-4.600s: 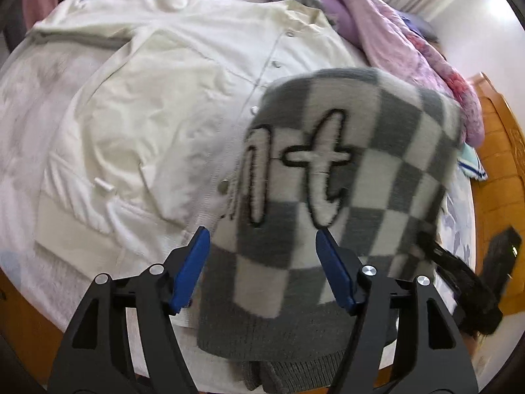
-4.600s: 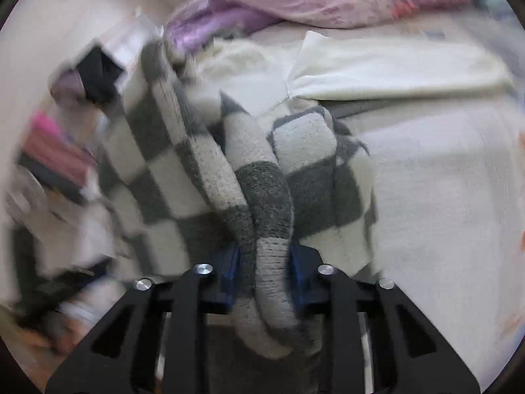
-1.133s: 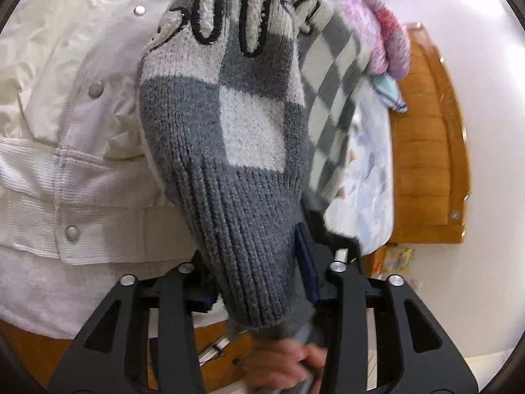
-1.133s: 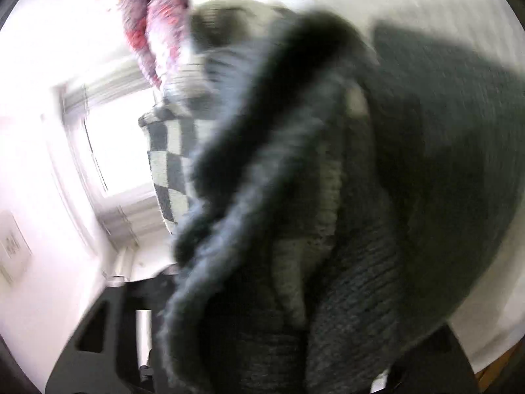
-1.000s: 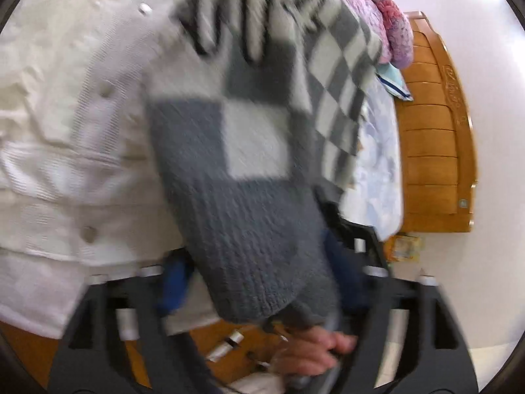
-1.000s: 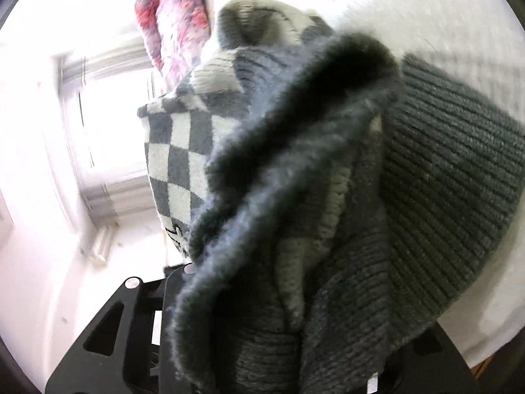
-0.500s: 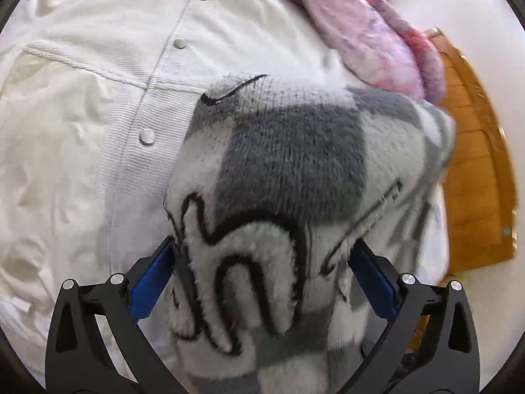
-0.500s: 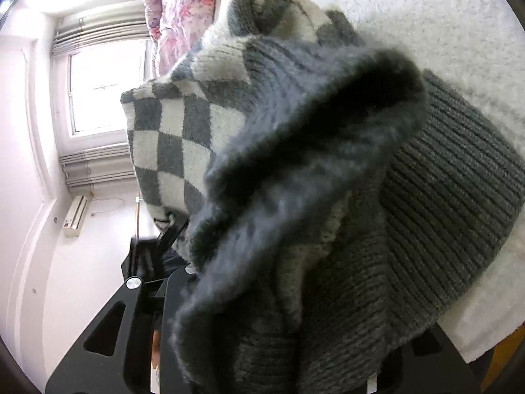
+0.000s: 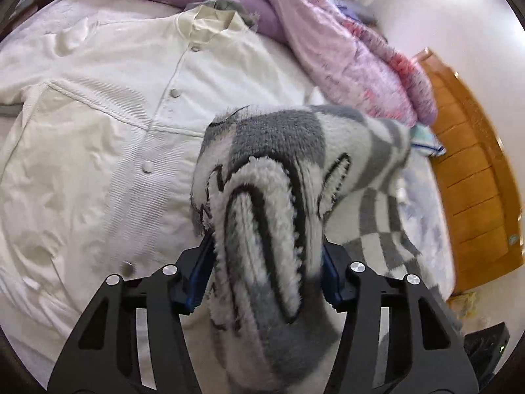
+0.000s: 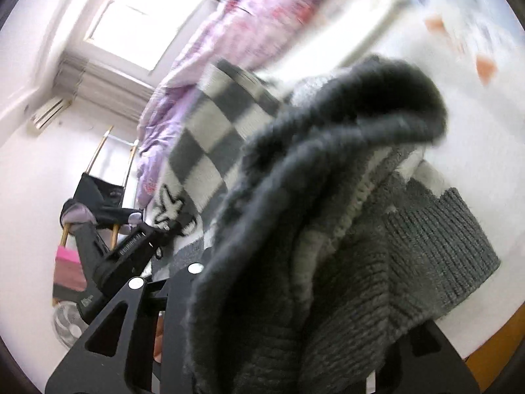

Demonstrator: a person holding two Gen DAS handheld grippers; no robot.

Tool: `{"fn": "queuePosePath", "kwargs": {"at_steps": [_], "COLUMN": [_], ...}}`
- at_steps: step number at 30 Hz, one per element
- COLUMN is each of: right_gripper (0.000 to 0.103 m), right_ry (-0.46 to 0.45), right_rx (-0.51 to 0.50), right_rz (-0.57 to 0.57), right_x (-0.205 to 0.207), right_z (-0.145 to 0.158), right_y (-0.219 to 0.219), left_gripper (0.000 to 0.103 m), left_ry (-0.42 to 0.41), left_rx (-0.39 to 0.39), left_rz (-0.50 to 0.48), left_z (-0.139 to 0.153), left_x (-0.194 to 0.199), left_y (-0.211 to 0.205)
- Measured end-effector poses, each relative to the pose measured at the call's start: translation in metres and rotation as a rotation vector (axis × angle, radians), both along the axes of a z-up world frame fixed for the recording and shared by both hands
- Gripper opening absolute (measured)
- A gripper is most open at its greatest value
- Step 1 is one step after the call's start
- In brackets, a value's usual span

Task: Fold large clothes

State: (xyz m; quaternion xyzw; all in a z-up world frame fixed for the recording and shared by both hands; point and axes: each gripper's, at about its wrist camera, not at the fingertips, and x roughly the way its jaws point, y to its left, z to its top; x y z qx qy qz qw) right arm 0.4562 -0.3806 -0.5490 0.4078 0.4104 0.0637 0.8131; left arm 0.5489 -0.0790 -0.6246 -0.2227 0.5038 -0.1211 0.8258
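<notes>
Above the white jacket (image 9: pixel 98 151), the left gripper (image 9: pixel 267 262) pinches the checkered sweater (image 9: pixel 295 170) between half-closed jaws; the right gripper's (image 10: pixel 282 344) grip is hidden under knit.

The checkered sweater (image 9: pixel 282 151) is fuzzy knit wool with a coarse ribbed hem (image 10: pixel 439 249). The cream jacket (image 9: pixel 98 124) is matt ribbed cloth with dull snaps. The headboard (image 9: pixel 475 177) is glossy wood.
</notes>
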Motion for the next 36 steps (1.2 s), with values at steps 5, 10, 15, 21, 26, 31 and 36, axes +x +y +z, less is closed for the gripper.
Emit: {"fn": "queuePosePath", "kwargs": {"at_steps": [5,10,15,21,26,31,36], "right_gripper": [0.029,0.029,0.030,0.030,0.035,0.042,0.050], "right_ry": [-0.123,-0.256,-0.301,0.046,0.184,0.220,0.314], "right_rx": [-0.175,-0.337,-0.464,-0.148,-0.021,-0.003,-0.043], "right_rz": [0.080,0.070,-0.036,-0.269,-0.321,-0.309,-0.263], "right_x": [0.013,0.003,-0.015,-0.062,-0.099,-0.099,-0.094], "right_z": [0.053,0.100,0.105,-0.029,-0.101,-0.094,-0.083], "right_y": [-0.036,-0.093,-0.172,-0.273,-0.281,-0.284,-0.306], "left_gripper": [0.054,0.044,0.038,0.038,0.043,0.051,0.058], "left_ry": [-0.045,-0.131,-0.138,-0.046,0.031,0.006,0.022], "left_rx": [-0.078,-0.157,-0.168,-0.047,0.067,0.101,0.098], "left_rz": [0.044,0.009,-0.159,-0.264,-0.286,-0.261,-0.267], "left_z": [0.017,0.046,0.048,0.003,-0.039,-0.040,-0.035], "left_x": [-0.006,0.001,0.017,-0.008,-0.026,-0.028,-0.038], "left_y": [-0.045,-0.126,-0.236,-0.295,-0.305,-0.307,-0.303]}}
